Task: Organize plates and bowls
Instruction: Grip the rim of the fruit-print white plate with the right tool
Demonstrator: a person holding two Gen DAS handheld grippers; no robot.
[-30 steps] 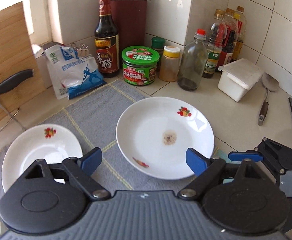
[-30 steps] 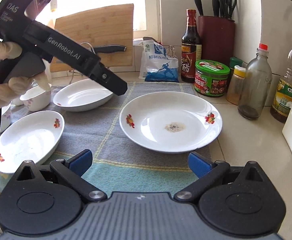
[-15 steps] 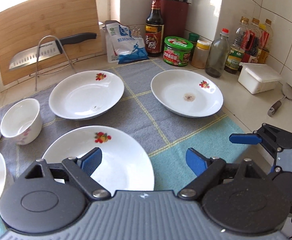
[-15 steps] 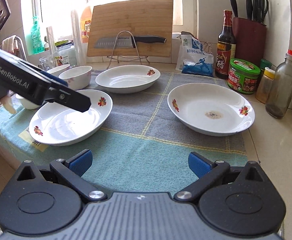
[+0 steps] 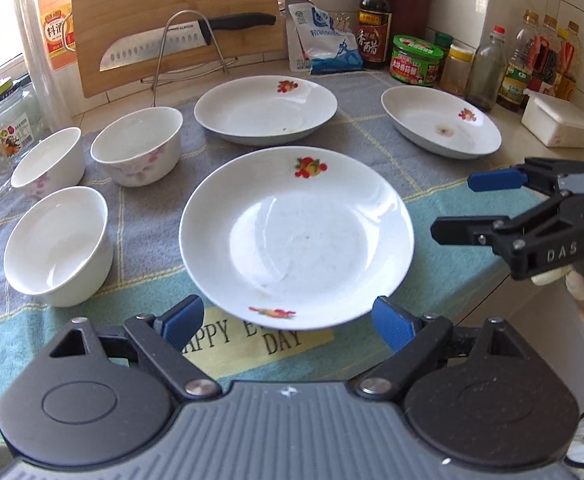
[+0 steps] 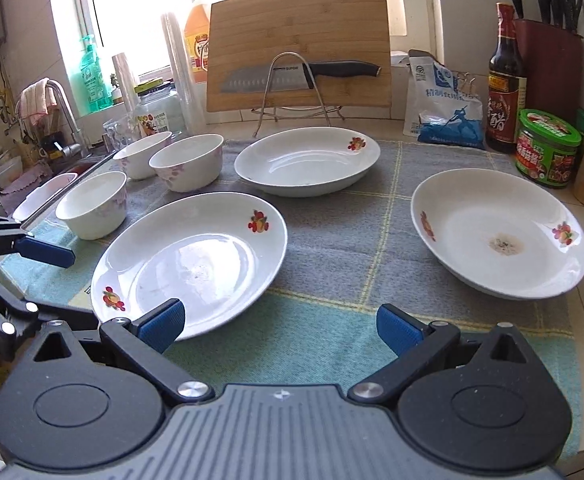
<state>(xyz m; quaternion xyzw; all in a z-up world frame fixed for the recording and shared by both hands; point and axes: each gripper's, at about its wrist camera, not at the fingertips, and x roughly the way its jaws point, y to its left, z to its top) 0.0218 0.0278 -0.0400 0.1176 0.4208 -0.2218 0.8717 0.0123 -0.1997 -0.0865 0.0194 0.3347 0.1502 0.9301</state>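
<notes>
Left gripper (image 5: 288, 320): you are tilting it down over the near plate (image 5: 295, 236), jaws apart, gripping nothing.
Right gripper (image 6: 280, 326): you are angling it down, jaws apart, empty.

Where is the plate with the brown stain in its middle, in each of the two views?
Left wrist view: the stained plate is at upper right, on the cloth's far corner.
Right wrist view: the stained plate is at middle right.
Shared landmark: the green-lidded jar stands just behind it.
</notes>
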